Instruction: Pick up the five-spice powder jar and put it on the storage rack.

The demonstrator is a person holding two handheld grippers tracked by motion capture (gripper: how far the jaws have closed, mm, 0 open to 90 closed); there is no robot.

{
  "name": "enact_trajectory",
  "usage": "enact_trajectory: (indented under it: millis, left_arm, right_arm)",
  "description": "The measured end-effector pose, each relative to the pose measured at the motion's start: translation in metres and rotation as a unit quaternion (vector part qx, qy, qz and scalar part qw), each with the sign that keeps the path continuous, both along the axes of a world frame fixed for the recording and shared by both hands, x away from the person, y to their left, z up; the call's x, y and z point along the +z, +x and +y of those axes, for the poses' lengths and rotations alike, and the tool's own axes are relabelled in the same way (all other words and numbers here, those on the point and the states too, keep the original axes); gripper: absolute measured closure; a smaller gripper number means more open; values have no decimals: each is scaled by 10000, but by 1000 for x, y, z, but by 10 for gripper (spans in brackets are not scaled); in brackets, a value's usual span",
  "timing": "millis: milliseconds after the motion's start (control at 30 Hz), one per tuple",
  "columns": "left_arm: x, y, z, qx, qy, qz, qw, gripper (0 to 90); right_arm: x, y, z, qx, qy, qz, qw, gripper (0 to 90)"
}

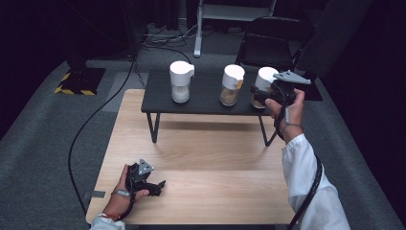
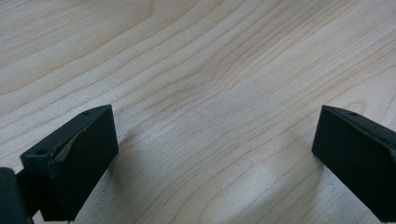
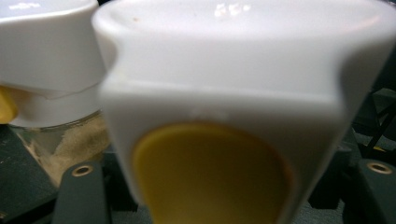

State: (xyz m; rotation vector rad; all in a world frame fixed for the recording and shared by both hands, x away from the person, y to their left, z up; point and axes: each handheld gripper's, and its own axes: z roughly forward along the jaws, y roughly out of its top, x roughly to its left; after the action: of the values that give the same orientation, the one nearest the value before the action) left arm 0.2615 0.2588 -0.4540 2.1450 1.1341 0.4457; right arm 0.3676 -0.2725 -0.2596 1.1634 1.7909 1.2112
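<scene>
While left fingers (image 2: 212, 158) gape over woodgrain, right fingers (image 3: 224, 186) clench a white-lidded glass jar (image 3: 233, 93).

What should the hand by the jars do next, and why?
Probably lift the right jar a little, straight up. The right gripper looks closed around it on the black shelf, with the middle jar close beside it, so rising first should keep them from bumping. The left gripper rests open on the wooden table.
</scene>
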Motion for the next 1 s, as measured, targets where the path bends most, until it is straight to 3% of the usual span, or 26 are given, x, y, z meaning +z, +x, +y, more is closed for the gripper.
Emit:
enact_trajectory:
  millis: [200,500,867,1000]
  left_arm:
    - [0,0,0,-3,1,0,10000,0]
    - [0,0,0,-18,5,-7,10000,0]
    - [0,0,0,-17,4,-7,10000,0]
    - [0,0,0,-18,4,-7,10000,0]
  right_arm:
    - [-5,4,2,-47,29,64,10000,291]
    - [-6,2,-2,-73,69,-40,9999,277]
    - [-17,7,-6,-102,161,101,9998,193]
    - [-22,7,-7,-133,218,16,9997,148]
